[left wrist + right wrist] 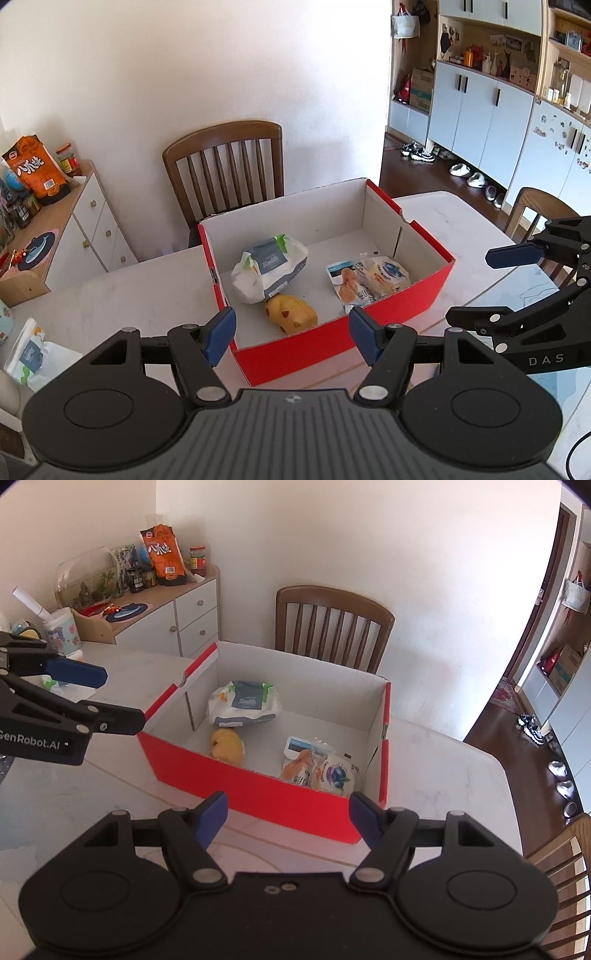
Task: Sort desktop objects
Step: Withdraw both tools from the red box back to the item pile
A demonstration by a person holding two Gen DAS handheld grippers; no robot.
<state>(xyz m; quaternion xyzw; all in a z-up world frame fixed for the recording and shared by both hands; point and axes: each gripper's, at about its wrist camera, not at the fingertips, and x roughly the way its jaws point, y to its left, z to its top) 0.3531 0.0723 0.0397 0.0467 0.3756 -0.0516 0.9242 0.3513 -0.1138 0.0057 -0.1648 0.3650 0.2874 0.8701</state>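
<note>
The red box (332, 332) sits on the white surface (110, 295), and three things lie in it: one white wipes pack (269, 267) at the back, one yellow plush toy (291, 314) just in front of it, touching, and one clear snack bag (369, 280) near the other end wall. A second wipes pack (29, 354) lies out on the surface, well apart from the box, and is probably the next thing to sort.

That pack looks soft and light, with slick film that could slide between pads; a hold across its middle, squeezing the bulk and not a loose edge, seems safest. The toy would squash and spring back. The snack bag looks crinkly and puffed, so a gentle pinch at its sealed end should do.

The left gripper (291, 336) has its jaws apart with nothing between them. The right gripper (288, 818) likewise stands with jaws apart and empty. Both hover near the box's front wall.
</note>
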